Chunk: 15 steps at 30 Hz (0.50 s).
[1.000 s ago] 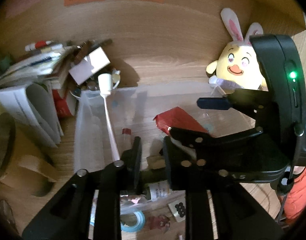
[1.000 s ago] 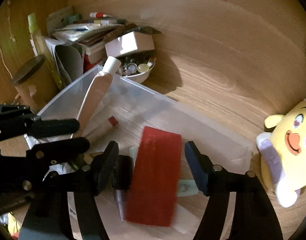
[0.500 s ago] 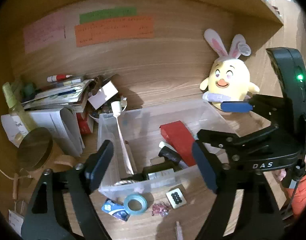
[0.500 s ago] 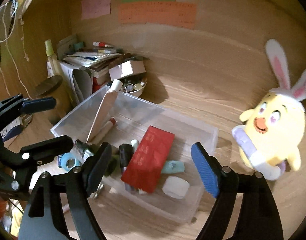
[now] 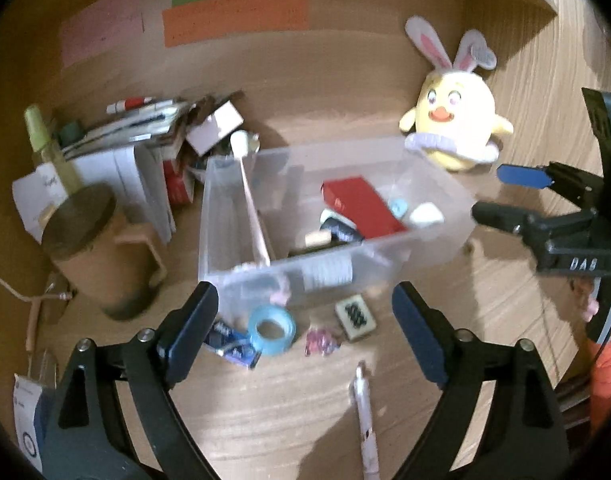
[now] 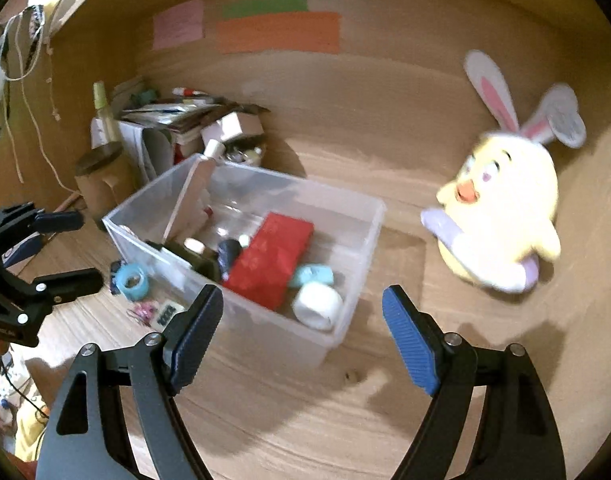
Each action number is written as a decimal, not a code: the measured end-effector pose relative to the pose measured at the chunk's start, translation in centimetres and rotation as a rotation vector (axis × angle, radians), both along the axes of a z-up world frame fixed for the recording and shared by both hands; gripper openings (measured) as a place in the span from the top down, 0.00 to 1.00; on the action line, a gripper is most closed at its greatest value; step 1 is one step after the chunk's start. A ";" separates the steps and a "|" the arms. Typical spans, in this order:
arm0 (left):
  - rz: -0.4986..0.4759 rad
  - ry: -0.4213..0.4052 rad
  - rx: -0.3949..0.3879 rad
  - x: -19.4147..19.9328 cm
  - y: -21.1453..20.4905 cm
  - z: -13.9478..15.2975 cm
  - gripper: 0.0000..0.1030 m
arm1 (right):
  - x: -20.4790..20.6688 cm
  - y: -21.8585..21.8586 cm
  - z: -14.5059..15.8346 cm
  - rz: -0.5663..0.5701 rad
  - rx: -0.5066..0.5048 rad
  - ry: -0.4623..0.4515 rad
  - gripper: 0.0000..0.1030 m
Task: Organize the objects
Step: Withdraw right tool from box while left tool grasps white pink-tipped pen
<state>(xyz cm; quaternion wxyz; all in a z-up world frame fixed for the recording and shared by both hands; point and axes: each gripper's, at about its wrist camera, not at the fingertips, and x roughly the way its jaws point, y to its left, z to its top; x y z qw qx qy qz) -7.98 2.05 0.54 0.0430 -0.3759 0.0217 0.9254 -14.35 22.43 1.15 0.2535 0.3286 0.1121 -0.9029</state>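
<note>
**Both grippers wide and empty over a cluttered wooden desk**

Nearest, the left gripper has just been opening and stands wide with nothing between its pads; the right gripper is also spread wide and empty. Both hang over a pale wood-grain desk set in a wooden alcove.

Only the left wrist view shows a white pen lying nearest on the desk. Just beyond it, loose in front of the bin, sit a blue tape roll, pink clips and a mahjong tile.

Next comes the clear plastic bin, holding a red box, a white roll and a tube leaning on its far-left rim.

To the left stands a lidded brown mug, behind it a stack of papers. To the right of the bin sits a yellow plush chick with rabbit ears.

Farthest, coloured paper notes hang on the back panel. Only the right wrist view shows cords hanging at far left.
</note>
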 end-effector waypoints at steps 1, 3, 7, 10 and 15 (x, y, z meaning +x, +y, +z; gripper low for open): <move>0.001 -0.009 -0.001 0.3 0.1 -0.4 0.13 | 0.1 0.5 -0.5 -0.015 -0.003 -0.010 0.23; 0.000 -0.026 -0.006 0.9 0.2 -1.3 0.13 | 0.3 1.4 -1.4 -0.043 0.005 -0.020 0.23; -0.007 -0.057 0.008 2.0 0.4 -2.8 0.13 | 0.1 2.8 -3.3 -0.083 0.026 -0.054 0.23; -0.012 -0.078 0.019 2.6 0.6 -3.9 0.16 | -0.7 3.8 -4.7 -0.124 0.026 -0.096 0.23; -0.021 -0.135 0.044 3.4 0.9 -5.8 0.28 | -2.1 4.9 -6.0 -0.176 0.005 -0.142 0.31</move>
